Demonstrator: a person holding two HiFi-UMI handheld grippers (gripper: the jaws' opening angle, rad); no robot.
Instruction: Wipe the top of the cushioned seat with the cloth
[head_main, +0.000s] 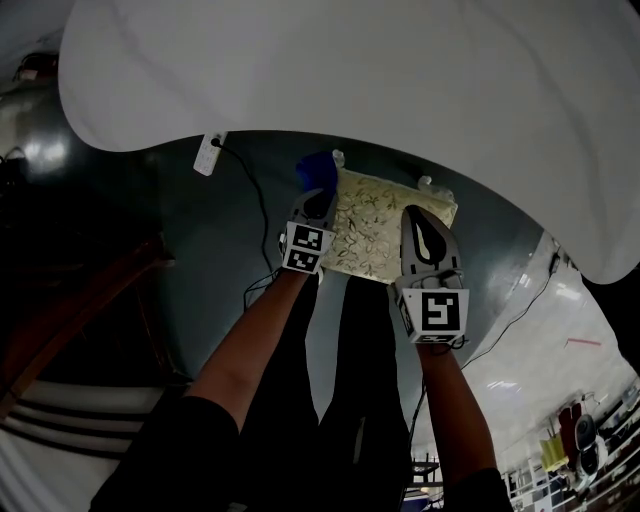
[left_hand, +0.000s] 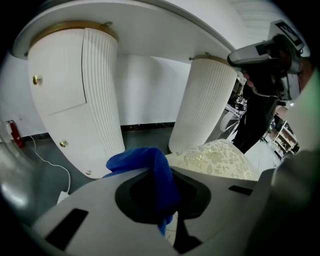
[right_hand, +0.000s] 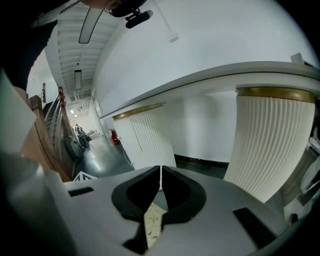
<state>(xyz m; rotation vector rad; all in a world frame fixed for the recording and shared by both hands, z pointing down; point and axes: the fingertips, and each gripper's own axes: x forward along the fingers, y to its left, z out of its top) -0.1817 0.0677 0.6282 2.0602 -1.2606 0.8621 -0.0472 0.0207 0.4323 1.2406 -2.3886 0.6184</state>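
The left gripper (head_main: 312, 203) is clenched on the crumpled blue cloth (left_hand: 152, 172), holding it at the far-left corner of the cream cushioned seat with its gold leaf pattern (head_main: 375, 235). The right gripper (head_main: 424, 228) sits over the seat's right side, jaws pressed together with nothing between them. Just beyond the seat stands a white ribbed pedestal (left_hand: 202, 102) under the big white rounded tabletop (head_main: 400, 80).
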